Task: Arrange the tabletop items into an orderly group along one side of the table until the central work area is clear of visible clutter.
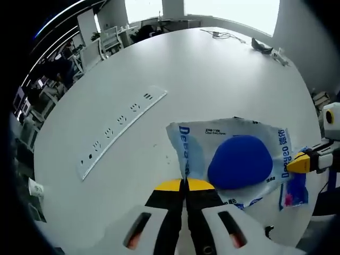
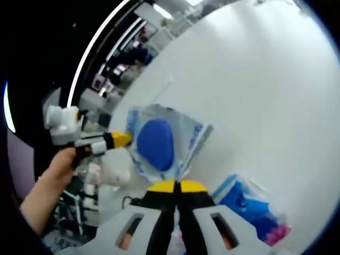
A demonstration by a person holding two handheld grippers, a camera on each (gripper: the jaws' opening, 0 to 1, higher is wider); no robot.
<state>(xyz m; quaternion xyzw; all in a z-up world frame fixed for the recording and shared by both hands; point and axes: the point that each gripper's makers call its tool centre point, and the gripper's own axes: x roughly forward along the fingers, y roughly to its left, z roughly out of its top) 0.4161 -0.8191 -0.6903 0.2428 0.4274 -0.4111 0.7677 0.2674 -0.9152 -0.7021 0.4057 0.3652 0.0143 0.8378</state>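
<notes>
Tools grip opposite edges of a clear packet [image 1: 234, 154] holding a blue pad: left tool [image 1: 186, 184] clenched on its near edge, right tool [image 2: 177, 186] clenched on the other. Stretched between them over the white counter [image 1: 212, 74], the packet looks ready for carrying sideward. A power strip [image 1: 119, 130] lies nearby.

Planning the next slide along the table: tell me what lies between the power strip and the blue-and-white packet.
In the left gripper view, nothing lies between the power strip and the packet; the stretch is bare white table.
</notes>
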